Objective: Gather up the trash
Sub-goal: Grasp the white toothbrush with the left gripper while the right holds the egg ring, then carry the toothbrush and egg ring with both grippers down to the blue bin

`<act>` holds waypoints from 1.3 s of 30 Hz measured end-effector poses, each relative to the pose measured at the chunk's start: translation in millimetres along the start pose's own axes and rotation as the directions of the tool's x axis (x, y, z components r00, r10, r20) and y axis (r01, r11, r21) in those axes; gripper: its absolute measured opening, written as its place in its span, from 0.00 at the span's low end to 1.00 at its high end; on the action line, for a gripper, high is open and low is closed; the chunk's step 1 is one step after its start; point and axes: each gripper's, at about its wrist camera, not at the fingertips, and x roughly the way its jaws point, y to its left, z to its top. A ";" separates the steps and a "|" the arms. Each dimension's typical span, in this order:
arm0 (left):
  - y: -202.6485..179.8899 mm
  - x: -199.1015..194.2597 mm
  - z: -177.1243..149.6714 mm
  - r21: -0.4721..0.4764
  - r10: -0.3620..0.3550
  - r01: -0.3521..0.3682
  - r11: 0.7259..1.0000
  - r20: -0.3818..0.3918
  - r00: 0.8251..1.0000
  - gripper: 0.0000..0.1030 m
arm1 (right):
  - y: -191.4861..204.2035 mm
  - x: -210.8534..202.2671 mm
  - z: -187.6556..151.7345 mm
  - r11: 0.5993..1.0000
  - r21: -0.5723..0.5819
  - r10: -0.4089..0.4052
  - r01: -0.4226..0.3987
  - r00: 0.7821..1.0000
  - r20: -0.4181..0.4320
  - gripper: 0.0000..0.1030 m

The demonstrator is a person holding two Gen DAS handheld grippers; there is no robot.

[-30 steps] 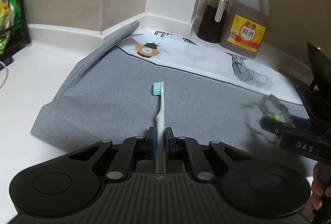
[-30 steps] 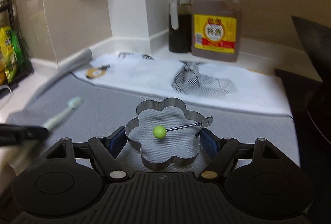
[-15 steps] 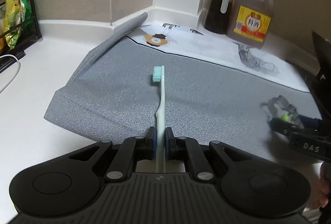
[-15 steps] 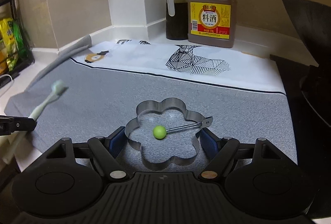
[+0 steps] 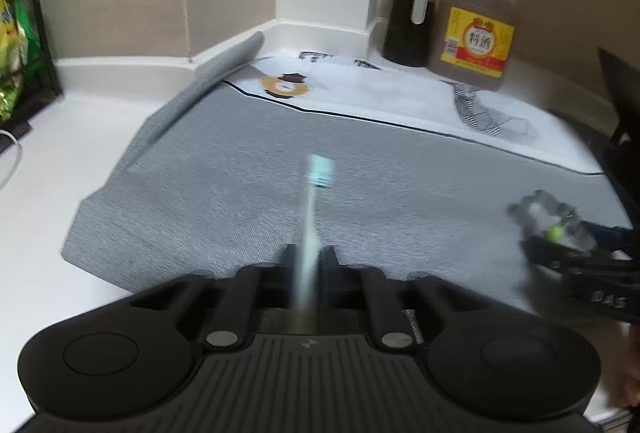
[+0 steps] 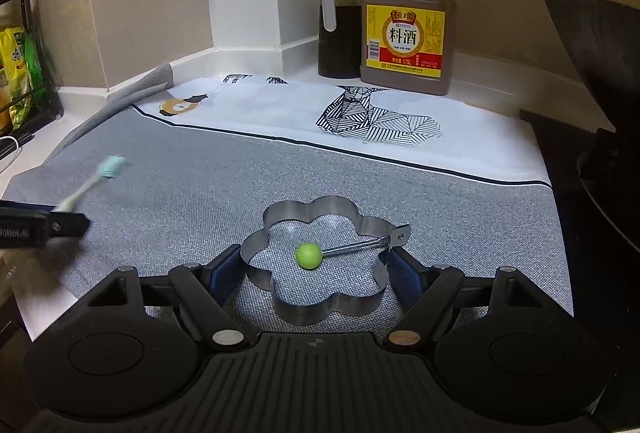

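Observation:
My left gripper point(image 5: 307, 257) is shut on a pale green toothbrush point(image 5: 312, 209) whose bristle head points forward above the grey mat point(image 5: 240, 169); the image is blurred by motion. The toothbrush also shows in the right wrist view point(image 6: 94, 183), at the left, held by the left gripper point(image 6: 60, 219). My right gripper point(image 6: 314, 267) is shut on a flower-shaped metal egg ring point(image 6: 320, 297) with a green-knobbed handle point(image 6: 308, 255), held just above the mat point(image 6: 200, 185). The ring also shows in the left wrist view point(image 5: 550, 217), at the right.
A dark oil jug point(image 6: 339, 21) and a large bottle of cooking wine point(image 6: 408, 13) stand at the back by the white column. A black rack with green packets point(image 6: 20, 73) is at the left. A black stove and pan point(image 6: 600, 137) lie to the right.
The left gripper with the toothbrush has swung, the brush head now tilting slightly right and blurred. The right gripper with the egg ring has pulled back a little from the wall.

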 end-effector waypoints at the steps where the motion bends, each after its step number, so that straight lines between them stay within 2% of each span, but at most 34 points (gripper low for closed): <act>1: -0.9 -2.7 -0.6 0.000 0.006 -0.006 1.000 0.006 1.000 0.09 | -0.2 -0.2 -0.1 1.000 -0.001 0.000 0.000 1.000 0.002 0.78; 3: -3.1 -9.0 -2.1 0.010 0.019 -0.019 1.000 0.024 1.000 0.09 | -1.7 -1.6 0.8 1.000 0.018 0.002 -0.002 1.000 0.007 0.77; 8: -5.6 -36.1 -6.6 0.008 -0.012 0.011 1.000 0.063 0.998 0.09 | -7.7 -16.2 3.9 0.996 0.082 0.018 -0.021 0.999 0.039 0.77; 14: -11.8 -91.1 -20.8 0.010 -0.030 0.029 1.000 0.141 0.990 0.09 | -5.8 -52.7 6.3 0.997 0.058 0.049 -0.056 0.993 0.109 0.77; 22: -6.3 -171.5 -67.2 0.003 0.001 -0.001 1.000 0.175 0.985 0.09 | 0.2 -130.2 -0.4 0.988 -0.055 0.151 -0.142 0.968 0.202 0.77; 30: 4.1 -237.7 -138.5 -0.003 0.072 -0.072 0.997 0.133 0.989 0.09 | -4.0 -198.1 -14.9 0.952 -0.174 0.283 -0.253 0.944 0.170 0.77; 39: -0.8 -270.2 -208.3 -0.083 0.089 -0.082 0.993 0.085 0.992 0.09 | 17.9 -242.7 -60.8 0.911 -0.272 0.350 -0.310 0.930 0.113 0.77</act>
